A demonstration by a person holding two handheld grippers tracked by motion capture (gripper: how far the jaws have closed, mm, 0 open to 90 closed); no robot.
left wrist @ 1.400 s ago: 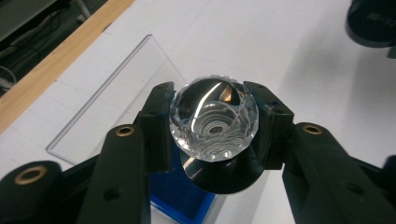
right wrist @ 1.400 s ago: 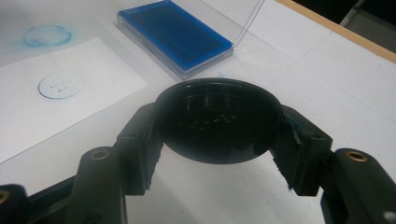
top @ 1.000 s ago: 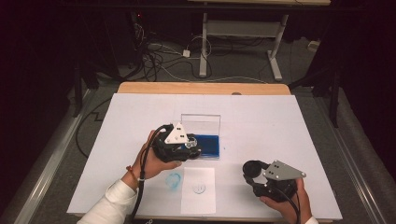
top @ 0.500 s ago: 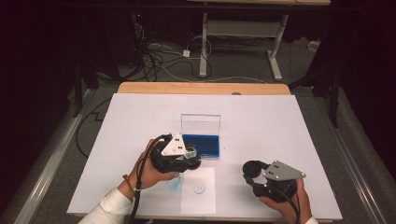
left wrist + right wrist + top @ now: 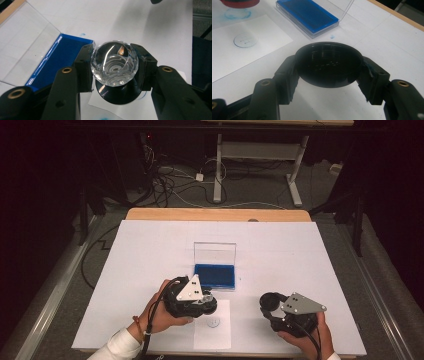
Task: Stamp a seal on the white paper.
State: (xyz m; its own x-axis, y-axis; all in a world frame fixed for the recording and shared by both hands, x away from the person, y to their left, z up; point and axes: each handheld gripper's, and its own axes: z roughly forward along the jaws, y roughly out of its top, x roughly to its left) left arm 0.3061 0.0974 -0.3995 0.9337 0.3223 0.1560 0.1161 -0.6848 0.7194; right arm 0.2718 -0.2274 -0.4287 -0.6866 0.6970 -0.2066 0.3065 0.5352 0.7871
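The stamp [image 5: 114,65], judged rigid, light and slippery at its faceted clear knob, is clamped there by the left gripper [image 5: 207,303] at six o'clock of the ink pad [image 5: 214,276], while the right gripper [image 5: 329,65] is closed on a black cap [image 5: 329,64].

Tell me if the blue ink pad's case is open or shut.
Open. The clear lid stands up behind the blue ink pad, whose surface lies bare.
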